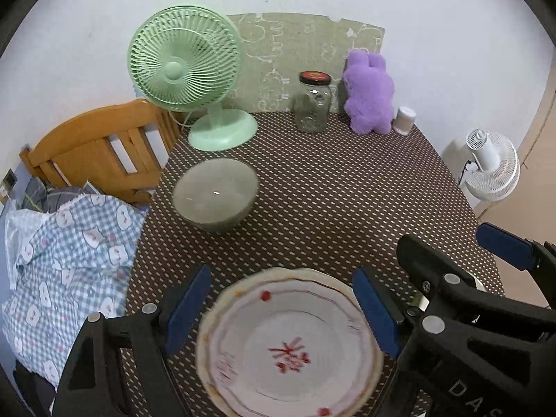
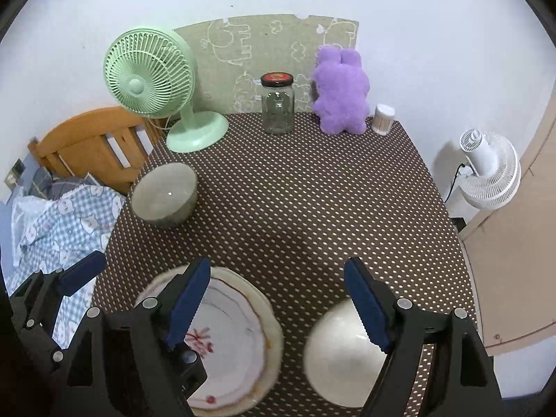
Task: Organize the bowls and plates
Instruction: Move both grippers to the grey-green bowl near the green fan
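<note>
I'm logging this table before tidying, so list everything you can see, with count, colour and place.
plate: one, white with red pattern, near edge
grey bowl: one, left side of table
white bowl: one, near edge, right of plate
green fan: one, back left
jar: one, clear, dark lid, back centre
plush: one, purple, back right
small container: one, whitish, beside plush
table: one, brown dotted cloth
chair: one, wooden, left of table
white fan: one, on floor, right
left gripper: open, above plate
right gripper: open, empty
</note>
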Motion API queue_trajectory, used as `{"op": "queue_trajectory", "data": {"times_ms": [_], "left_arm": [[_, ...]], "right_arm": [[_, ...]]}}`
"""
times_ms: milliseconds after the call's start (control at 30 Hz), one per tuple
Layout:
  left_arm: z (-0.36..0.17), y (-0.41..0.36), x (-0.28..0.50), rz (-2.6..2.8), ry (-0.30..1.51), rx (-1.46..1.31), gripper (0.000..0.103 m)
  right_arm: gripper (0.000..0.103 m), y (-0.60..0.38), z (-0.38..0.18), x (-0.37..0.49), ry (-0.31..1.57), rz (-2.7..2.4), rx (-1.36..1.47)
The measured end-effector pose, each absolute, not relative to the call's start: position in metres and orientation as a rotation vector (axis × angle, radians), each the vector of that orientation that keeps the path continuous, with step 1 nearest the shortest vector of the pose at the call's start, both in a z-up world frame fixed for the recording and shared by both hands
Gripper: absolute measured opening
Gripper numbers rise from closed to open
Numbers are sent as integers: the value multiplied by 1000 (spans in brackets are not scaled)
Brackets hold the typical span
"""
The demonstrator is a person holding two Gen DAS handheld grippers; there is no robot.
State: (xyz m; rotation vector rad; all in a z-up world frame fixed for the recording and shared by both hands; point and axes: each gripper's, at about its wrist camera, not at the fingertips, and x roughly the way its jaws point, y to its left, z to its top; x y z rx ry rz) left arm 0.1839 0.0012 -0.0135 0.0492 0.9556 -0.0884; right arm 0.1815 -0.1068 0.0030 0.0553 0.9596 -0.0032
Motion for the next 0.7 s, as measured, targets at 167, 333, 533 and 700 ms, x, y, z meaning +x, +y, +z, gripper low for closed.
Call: {"op": "queue_trajectory", "data": {"times_ms": [167, 333, 533, 700], "left_arm": [[-14, 28, 198, -81, 945, 66, 85], [-21, 53, 216, -67, 955, 76, 85], [-29, 77, 239, -51, 962, 88, 85], [-36, 92, 257, -37, 960, 69, 83]], "right_arm": [[82, -78, 2, 196, 949, -5, 55], [82, -47, -1, 219, 945, -26, -8], [82, -24, -8, 245, 945, -20, -10], [82, -11, -17, 270, 945, -3, 22]]}}
